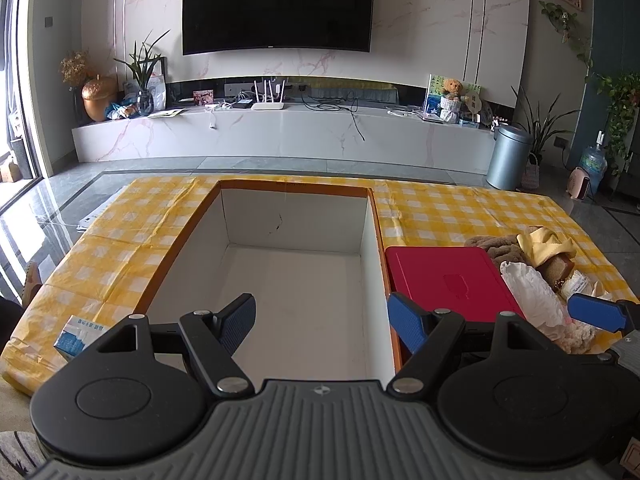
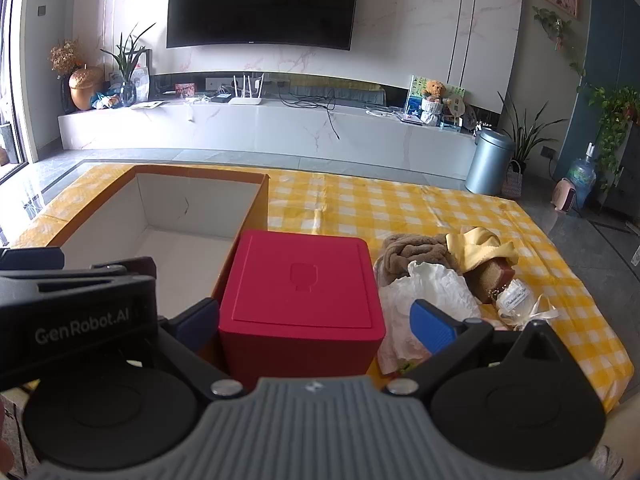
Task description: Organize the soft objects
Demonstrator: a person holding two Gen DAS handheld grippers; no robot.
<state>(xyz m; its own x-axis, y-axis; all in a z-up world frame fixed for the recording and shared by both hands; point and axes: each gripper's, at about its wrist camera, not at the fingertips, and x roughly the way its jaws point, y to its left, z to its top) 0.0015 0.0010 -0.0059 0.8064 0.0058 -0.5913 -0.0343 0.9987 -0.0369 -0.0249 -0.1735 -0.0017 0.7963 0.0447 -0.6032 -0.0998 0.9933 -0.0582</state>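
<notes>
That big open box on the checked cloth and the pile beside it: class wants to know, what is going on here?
A person holds two grippers over the table. The left gripper hangs open above the empty cardboard box. The right gripper is open around the red box, pads apparently not pressing. The soft pile of cloths and tissue lies untouched on the yellow checked cloth.

"genrobot.ai" stands in pale letters on the black body of the left gripper [image 2: 76,312], seen in the right wrist view. the small clear pouch [image 2: 514,300] bears a cursive label too fine to read; the blue-white carton [image 1: 78,336] carries print that is illegible.
</notes>
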